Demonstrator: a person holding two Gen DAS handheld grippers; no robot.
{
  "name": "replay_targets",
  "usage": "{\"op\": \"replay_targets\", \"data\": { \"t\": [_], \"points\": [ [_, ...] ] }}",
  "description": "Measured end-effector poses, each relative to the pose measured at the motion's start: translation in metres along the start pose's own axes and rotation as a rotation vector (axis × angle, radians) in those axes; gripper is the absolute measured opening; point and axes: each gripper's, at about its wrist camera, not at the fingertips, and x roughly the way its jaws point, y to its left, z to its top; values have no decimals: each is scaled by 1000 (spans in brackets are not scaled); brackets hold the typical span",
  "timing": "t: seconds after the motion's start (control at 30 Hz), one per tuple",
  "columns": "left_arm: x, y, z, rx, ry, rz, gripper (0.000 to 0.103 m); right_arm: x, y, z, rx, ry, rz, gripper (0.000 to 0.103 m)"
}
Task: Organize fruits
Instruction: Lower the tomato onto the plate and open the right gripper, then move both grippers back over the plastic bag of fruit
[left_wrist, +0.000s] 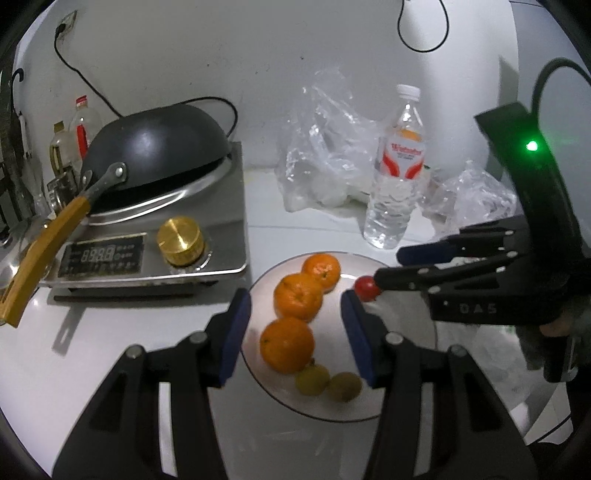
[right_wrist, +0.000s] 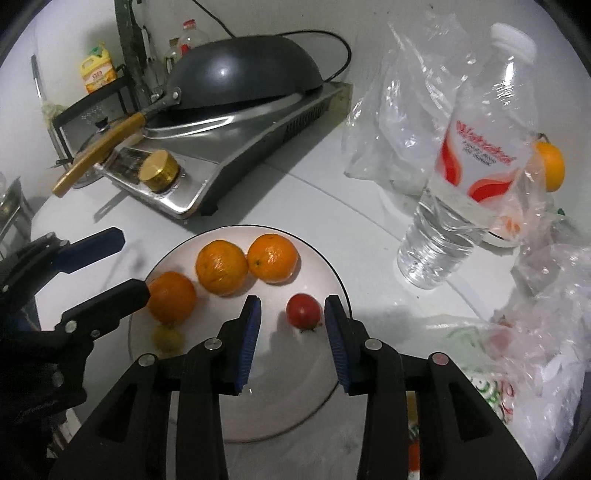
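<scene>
A white plate (left_wrist: 402, 373) (right_wrist: 288, 413) holds three oranges (left_wrist: 297, 301) (right_wrist: 221, 266) in a row, two small green fruits (left_wrist: 313, 380) (right_wrist: 168, 338) and a small red tomato (left_wrist: 366, 289) (right_wrist: 303, 311). My left gripper (left_wrist: 295, 332) (right_wrist: 135, 264) is open above the plate with the oranges between its fingers. My right gripper (right_wrist: 293, 339) (left_wrist: 386, 266) is open over the plate's right side. The tomato lies free on the plate just ahead of its fingertips. Another orange (right_wrist: 550, 166) sits behind the water bottle among plastic bags.
An induction cooker (left_wrist: 147, 254) (right_wrist: 207, 166) with an overturned black wok (left_wrist: 155, 147) (right_wrist: 243, 74) stands to the left. A water bottle (left_wrist: 397, 173) (right_wrist: 469, 177) and crumpled clear plastic bags (left_wrist: 325, 147) (right_wrist: 554, 332) stand behind and to the right. Oil bottles (left_wrist: 81, 129) line the far left wall.
</scene>
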Motion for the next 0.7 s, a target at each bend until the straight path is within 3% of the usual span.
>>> {"op": "replay_targets", "data": {
  "t": [0.7],
  "points": [
    [-47, -54, 1, 41, -28, -21, 52, -100, -2, -48, 27, -121, -15, 38]
  ]
}}
